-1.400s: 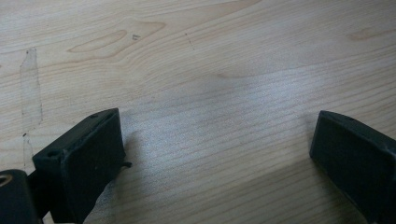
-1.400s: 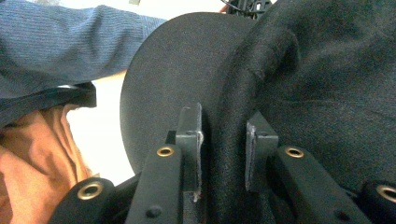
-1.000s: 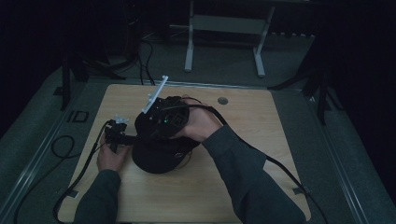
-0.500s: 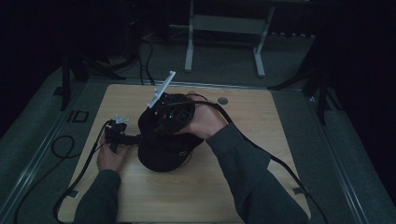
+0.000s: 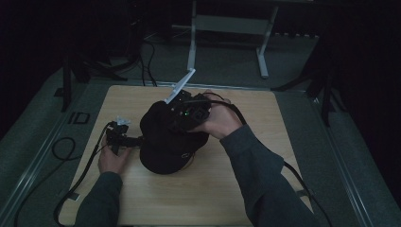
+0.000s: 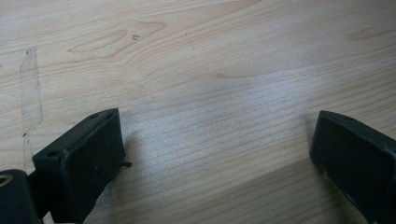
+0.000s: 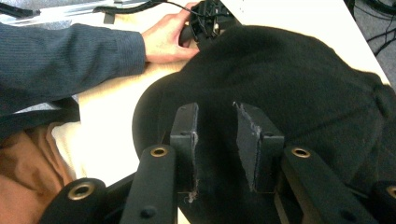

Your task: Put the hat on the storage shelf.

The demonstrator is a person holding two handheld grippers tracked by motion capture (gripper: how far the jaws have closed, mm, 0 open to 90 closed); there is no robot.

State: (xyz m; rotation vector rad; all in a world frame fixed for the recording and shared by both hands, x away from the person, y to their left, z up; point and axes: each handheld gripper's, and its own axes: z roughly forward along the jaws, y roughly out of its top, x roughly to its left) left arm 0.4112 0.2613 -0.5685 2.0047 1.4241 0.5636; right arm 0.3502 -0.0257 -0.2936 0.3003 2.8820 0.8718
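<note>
A black cap rests on the wooden table, its crown pulled up toward the back. My right gripper comes down on the crown from the right, and its jaws pinch a fold of the black fabric. The cap spreads out beyond the jaws. My left gripper lies low at the cap's left edge with the hand behind it. Its jaws stand wide apart over bare wood, nothing between them. That left hand and its gripper also appear past the cap.
Both cables trail off the table's front and left side. Beyond the far edge stand the metal legs of a frame and loose floor cables. Grey floor rails flank the table.
The right gripper has moved a little to the right and back with the cap's crown, which now stands higher. The left hand and gripper have stayed where they were.
</note>
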